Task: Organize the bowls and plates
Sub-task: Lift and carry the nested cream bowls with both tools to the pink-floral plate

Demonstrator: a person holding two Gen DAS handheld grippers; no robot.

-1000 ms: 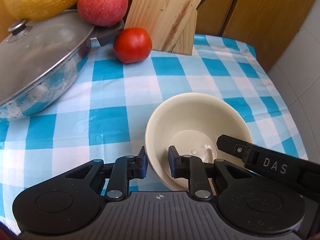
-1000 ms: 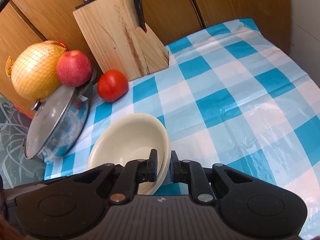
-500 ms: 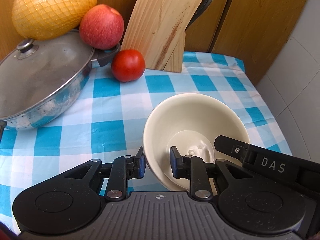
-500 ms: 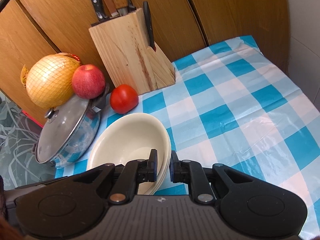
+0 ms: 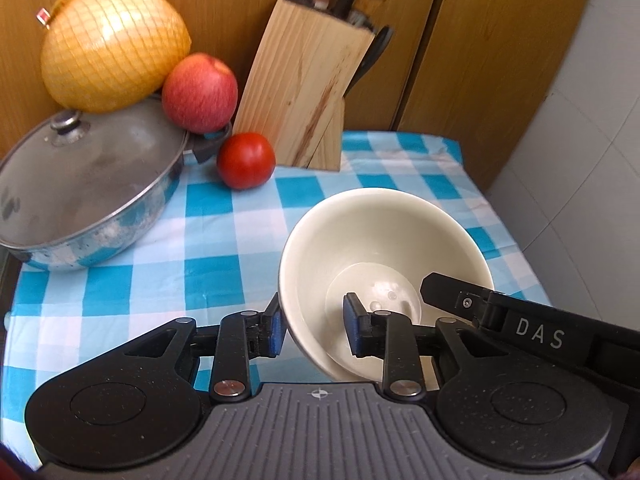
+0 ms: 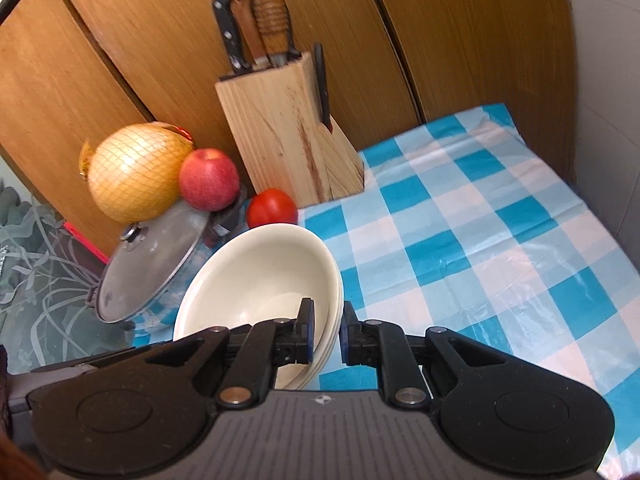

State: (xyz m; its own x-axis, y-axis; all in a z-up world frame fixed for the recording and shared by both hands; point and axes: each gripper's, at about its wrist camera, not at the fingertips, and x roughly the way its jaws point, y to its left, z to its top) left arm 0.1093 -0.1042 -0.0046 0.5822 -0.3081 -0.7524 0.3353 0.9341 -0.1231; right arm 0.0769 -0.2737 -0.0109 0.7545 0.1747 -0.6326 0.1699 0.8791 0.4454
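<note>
A stack of cream bowls is held between both grippers, tilted, above the blue-and-white checked tablecloth. My left gripper is shut on the stack's near left rim, one finger outside and one inside. My right gripper is shut on the right rim of the stack. The right gripper's finger also shows in the left wrist view at the bowl's right edge.
A lidded steel pan stands at the left with a netted pomelo and an apple on it. A tomato and a wooden knife block stand at the back. Wooden cabinet doors rise behind; a white wall borders the right.
Both grippers have risen with the bowls and drawn back from the knife block; more of the cabinets and knife handles show now. The grip on the bowls is unchanged.
</note>
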